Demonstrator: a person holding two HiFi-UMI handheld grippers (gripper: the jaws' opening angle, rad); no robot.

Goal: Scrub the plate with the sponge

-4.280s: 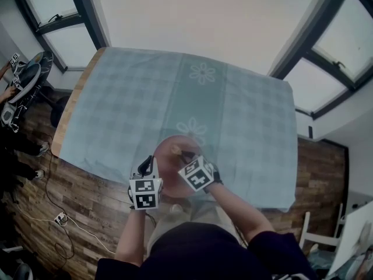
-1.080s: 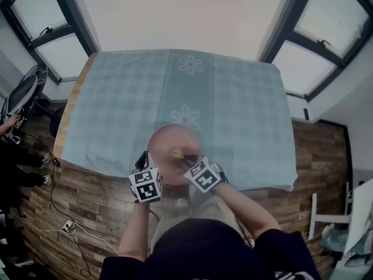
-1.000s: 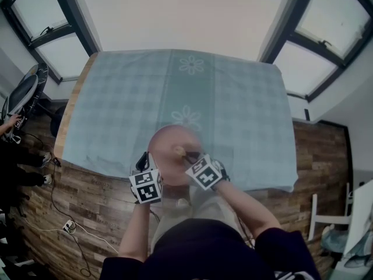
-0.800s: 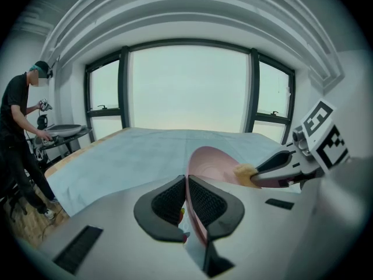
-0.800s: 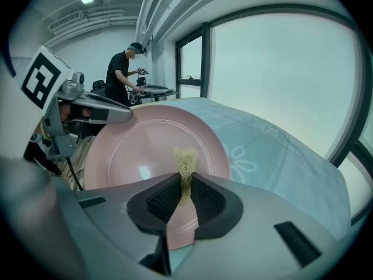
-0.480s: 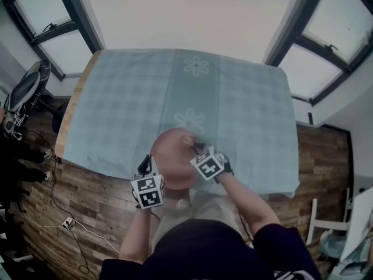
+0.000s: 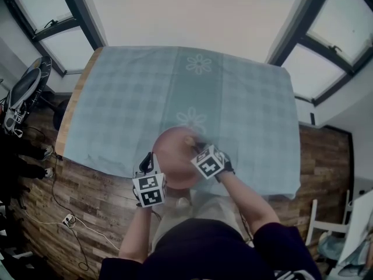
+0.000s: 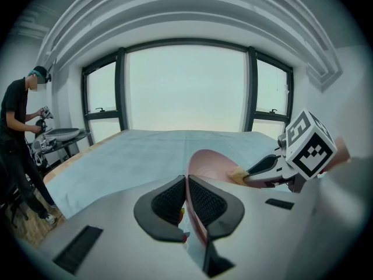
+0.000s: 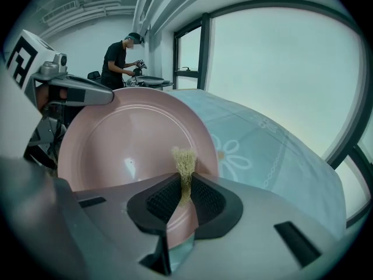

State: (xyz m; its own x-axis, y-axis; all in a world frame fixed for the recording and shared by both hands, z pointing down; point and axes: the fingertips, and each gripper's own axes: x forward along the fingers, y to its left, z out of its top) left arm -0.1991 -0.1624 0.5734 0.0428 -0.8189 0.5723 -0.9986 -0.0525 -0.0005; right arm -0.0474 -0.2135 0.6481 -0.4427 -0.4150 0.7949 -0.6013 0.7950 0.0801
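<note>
The checked tablecloth [image 7: 128,98] has the pink plate [image 7: 172,156] tilted up over its 6 o'clock edge. The left gripper [image 8: 186,198] is clamped on the plate's rim at 8 o'clock. The right gripper [image 9: 185,200] pinches the sponge [image 9: 185,161], pressing it on the plate's face near 2 o'clock. Scrubbing seems under way — how much is left isn't clear.

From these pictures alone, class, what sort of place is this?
Probably a recording room or lab, not a kitchen: the cloth-covered table stands between large windows, cables trail over the wooden floor, and another person handles equipment nearby.
</note>
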